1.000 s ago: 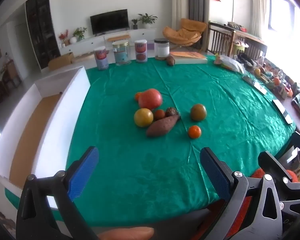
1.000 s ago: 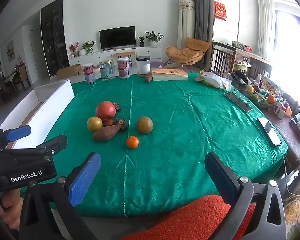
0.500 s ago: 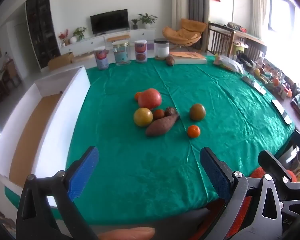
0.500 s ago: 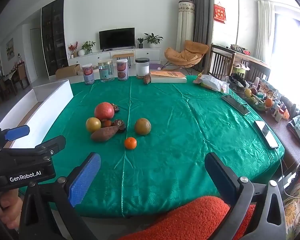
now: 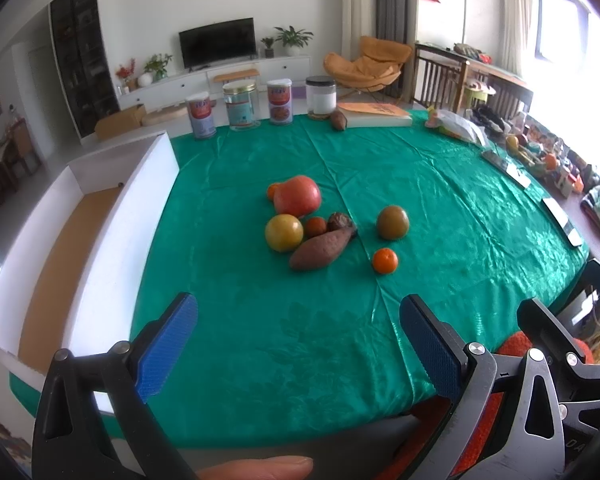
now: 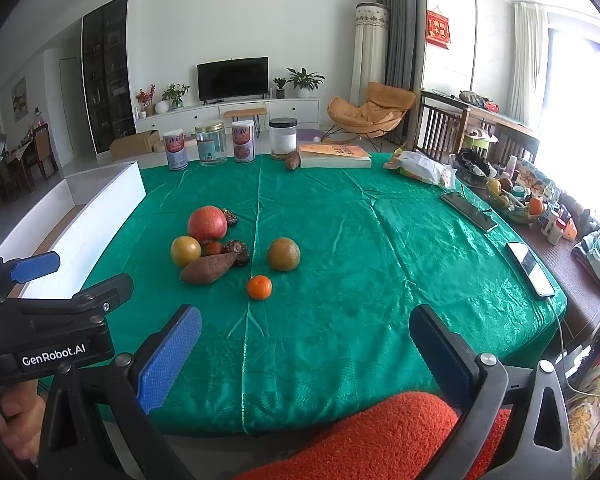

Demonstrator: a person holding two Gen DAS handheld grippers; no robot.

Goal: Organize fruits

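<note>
Nothing is picked up yet, so this looks like the start: both tools hover at the near table edge. The left gripper (image 5: pixel 298 344) and the right gripper (image 6: pixel 305 354) are both spread wide and empty. The fruit sits mid-frame on the green cloth (image 5: pixel 440 184): a red fruit (image 5: pixel 297 195), a yellow fruit (image 5: pixel 283 232) and a sweet potato (image 5: pixel 320 248) touching in a cluster, an orange (image 5: pixel 385 260) and a green fruit (image 5: pixel 393 222) just apart. The white box (image 5: pixel 140 216) waits at left, probably the destination. The next move calls for reaching forward over open cloth; the orange is nearest and free-standing.
</note>
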